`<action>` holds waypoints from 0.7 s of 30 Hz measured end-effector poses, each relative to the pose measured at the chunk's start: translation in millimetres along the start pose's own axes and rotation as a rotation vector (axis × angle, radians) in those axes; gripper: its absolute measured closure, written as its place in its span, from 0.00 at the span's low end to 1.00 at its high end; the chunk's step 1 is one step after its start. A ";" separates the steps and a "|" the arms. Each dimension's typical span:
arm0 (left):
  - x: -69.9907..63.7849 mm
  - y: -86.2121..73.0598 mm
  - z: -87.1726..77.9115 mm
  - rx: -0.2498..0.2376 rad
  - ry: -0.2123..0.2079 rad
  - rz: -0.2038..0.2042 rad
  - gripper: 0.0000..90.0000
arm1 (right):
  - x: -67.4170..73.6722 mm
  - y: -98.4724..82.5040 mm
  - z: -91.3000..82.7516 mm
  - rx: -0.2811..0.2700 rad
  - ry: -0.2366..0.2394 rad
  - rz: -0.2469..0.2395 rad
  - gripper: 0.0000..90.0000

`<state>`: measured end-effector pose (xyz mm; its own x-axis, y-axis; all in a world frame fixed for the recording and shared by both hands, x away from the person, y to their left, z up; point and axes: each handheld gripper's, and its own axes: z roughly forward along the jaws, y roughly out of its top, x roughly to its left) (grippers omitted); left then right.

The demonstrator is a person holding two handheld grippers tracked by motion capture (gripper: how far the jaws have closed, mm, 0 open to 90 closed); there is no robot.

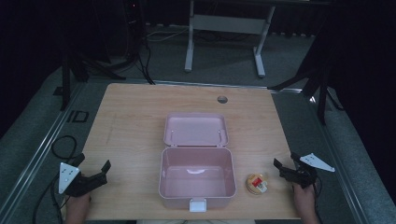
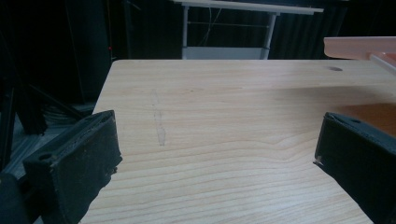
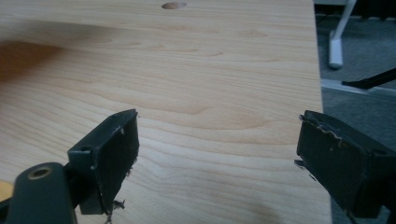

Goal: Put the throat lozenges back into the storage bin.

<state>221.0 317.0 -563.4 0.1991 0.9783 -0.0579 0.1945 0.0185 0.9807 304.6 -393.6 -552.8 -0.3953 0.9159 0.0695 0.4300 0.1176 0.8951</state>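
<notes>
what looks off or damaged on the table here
Little stands out. The pink box sits square with its lid laid open and nothing inside; the small round item lies beside it, nothing spilled. A faint scuff marks the table, and the right gripper pads look frayed.

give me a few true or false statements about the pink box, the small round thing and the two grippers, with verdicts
1. The pink box stands open, lid folded back. True.
2. The small round item lies inside the box. False: it lies on the table, beside the box on the right gripper's side.
3. The left gripper is open and holds nothing. True.
4. The right gripper is shut on the round item. False: its jaws stand apart, empty, next to the item.
5. The box holds several things. False: its inside looks empty.
</notes>
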 end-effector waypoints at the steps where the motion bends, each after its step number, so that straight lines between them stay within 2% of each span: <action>1: 0.2 0.0 0.0 0.000 -0.003 -0.001 0.00 | -0.6 0.9 0.4 0.011 0.005 0.003 0.14; 4: 0.5 0.0 0.0 0.002 -0.008 -0.003 0.00 | -1.1 2.7 1.0 0.035 0.016 -0.010 0.14; 6: 0.7 0.0 0.1 0.001 -0.009 -0.005 0.00 | -2.0 4.4 2.0 0.087 -0.004 -0.038 0.14; 8: 0.8 0.1 0.1 0.001 -0.010 -0.005 0.00 | -2.9 4.4 1.1 0.089 -0.018 -0.040 0.14; 10: 0.9 0.1 0.2 0.001 -0.014 -0.011 0.00 | -7.0 4.7 -0.6 0.104 -0.017 -0.017 0.14; 12: 1.0 0.1 0.1 0.001 -0.014 -0.011 0.00 | -7.9 5.4 -1.2 0.115 -0.027 -0.016 0.14; 14: 1.2 0.1 0.2 0.003 -0.017 -0.013 0.00 | -8.8 10.4 -3.7 0.165 -0.056 -0.026 0.14; 18: 1.7 0.2 0.3 0.004 -0.022 -0.016 0.00 | -9.0 23.2 -7.6 0.269 -0.006 0.004 0.14; 19: 1.7 0.2 0.3 0.004 -0.022 -0.016 0.00 | -9.0 23.2 -7.6 0.269 -0.006 0.004 0.14; 20: 1.7 0.2 0.4 0.004 -0.024 -0.017 0.00 | -7.9 31.8 -7.9 0.355 0.005 -0.014 0.14; 21: 1.8 0.2 0.4 0.005 -0.026 -0.017 0.00 | -7.9 31.8 -7.9 0.355 0.005 -0.014 0.14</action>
<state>221.8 318.7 -563.3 0.2210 0.9720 -0.0798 0.2025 0.0343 0.9787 314.9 -400.1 -521.4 -0.4072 0.9113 0.0613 0.6791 0.2571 0.6876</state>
